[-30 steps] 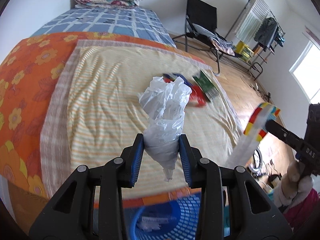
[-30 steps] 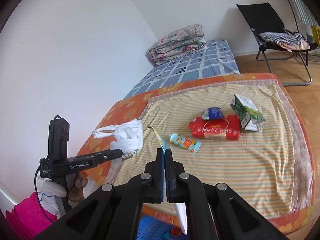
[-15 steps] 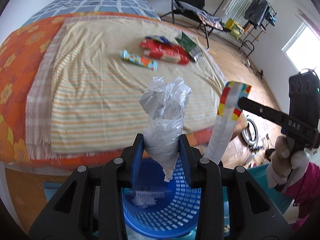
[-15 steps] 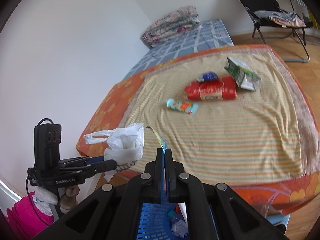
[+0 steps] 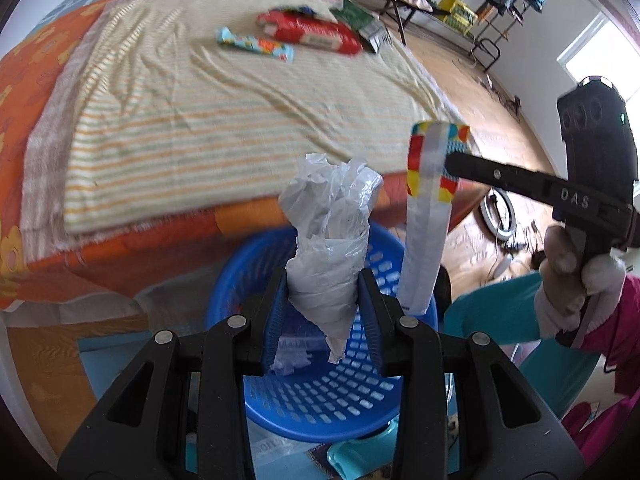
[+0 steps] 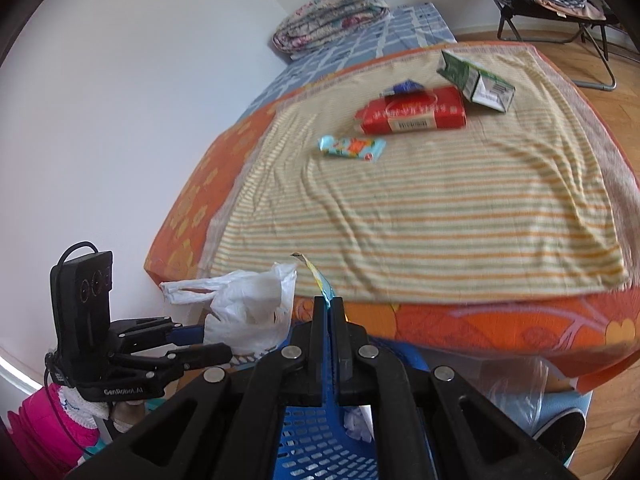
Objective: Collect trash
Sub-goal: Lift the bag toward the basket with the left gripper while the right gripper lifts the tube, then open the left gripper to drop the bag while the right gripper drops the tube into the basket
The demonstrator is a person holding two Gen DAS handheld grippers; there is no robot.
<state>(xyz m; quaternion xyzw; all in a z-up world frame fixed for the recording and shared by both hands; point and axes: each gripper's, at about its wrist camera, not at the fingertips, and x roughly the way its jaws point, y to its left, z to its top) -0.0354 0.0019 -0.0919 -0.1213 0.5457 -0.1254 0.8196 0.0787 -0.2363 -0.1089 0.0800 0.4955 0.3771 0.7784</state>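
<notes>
Two pieces of trash are in our grip, both hanging over the blue basket (image 5: 320, 392) on the floor just off the near edge of the bed (image 5: 224, 128). Our left gripper (image 5: 322, 316) has its fingers clamped on the twisted neck of a crumpled white plastic bag (image 5: 332, 232); our right gripper (image 6: 329, 312) has its fingers pressed together on the top edge of a long wrapper (image 5: 430, 208), which dangles down with its lower end inside the basket rim. Both look nearly weightless, soft and slick, so we judge they will drift rather than drop and may cling to the fingers on release. Near the far edge of the bed lie a small snack bar wrapper (image 6: 352, 148), a red pack (image 6: 412, 116), a green carton (image 6: 476, 82) and a little blue wrapper (image 6: 402, 88) just behind the pack. The carton looks stiff enough to take across its narrow sides; the flat films are best pinched at a raised end seam.
</notes>
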